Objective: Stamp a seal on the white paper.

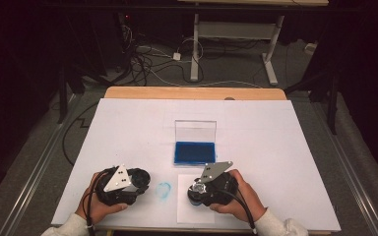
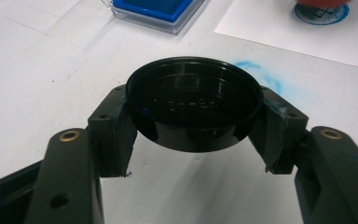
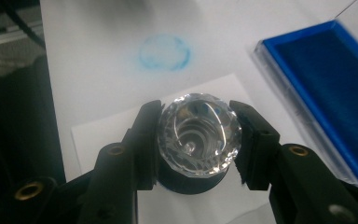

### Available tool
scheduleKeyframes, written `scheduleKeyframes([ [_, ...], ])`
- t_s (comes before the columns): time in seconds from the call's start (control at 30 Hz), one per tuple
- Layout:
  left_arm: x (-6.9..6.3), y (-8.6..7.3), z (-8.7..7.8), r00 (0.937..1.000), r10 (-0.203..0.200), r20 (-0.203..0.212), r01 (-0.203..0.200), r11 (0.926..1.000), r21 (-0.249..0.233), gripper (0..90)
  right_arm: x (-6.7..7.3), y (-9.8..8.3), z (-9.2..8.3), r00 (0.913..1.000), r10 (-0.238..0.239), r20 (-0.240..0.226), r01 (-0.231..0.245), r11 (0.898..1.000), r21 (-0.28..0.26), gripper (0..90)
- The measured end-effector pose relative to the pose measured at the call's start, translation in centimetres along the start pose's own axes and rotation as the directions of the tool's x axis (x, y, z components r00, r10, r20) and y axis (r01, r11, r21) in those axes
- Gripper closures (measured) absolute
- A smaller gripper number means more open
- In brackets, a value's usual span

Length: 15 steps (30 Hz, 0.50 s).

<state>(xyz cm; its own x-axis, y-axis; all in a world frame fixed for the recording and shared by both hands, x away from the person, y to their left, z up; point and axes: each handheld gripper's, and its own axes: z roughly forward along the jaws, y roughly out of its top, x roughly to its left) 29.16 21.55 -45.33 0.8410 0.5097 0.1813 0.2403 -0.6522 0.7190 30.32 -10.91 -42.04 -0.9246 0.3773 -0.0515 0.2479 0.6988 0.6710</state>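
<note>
My left gripper point(image 1: 144, 180) point(image 2: 195, 128) is shut on a round black cap point(image 2: 195, 105) point(image 1: 140, 178), held open side up just above the white table cover. My right gripper point(image 1: 197, 191) point(image 3: 199, 140) is shut on a stamp point(image 3: 199, 135) point(image 1: 196, 189) with a clear faceted knob and a black body. The stamp stands over a white paper sheet point(image 1: 184, 209) point(image 3: 98, 135). Beyond both grippers, a blue ink pad point(image 1: 193, 151) point(image 3: 331, 88) lies in a clear case with its lid raised.
A smudged blue ring of ink point(image 1: 163, 191) point(image 3: 164, 51) marks the white table cover point(image 1: 128, 128) between the two grippers. The table's wooden far edge point(image 1: 192, 92) runs behind. Cables and a desk's legs point(image 1: 195, 44) stand on the floor beyond.
</note>
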Motion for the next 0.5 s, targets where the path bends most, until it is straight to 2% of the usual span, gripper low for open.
scheduleKeyframes([
  [0.3, -0.1, 0.1, 0.1, 1.0, 0.004, 0.003, -0.004, 1.0, 0.003, 36.7, -0.6, 0.6, -2.9, 0.9987, 0.019, 0.048, -0.014, 0.995, -0.1, 56.8],
  [0.5, -0.2, 0.1, 0.3, 1.0, 0.003, 0.005, -0.003, 1.0, 0.003, 36.7, -1.2, 0.4, -4.2, 0.9969, 0.038, 0.069, -0.029, 0.991, -0.131, 56.8],
])
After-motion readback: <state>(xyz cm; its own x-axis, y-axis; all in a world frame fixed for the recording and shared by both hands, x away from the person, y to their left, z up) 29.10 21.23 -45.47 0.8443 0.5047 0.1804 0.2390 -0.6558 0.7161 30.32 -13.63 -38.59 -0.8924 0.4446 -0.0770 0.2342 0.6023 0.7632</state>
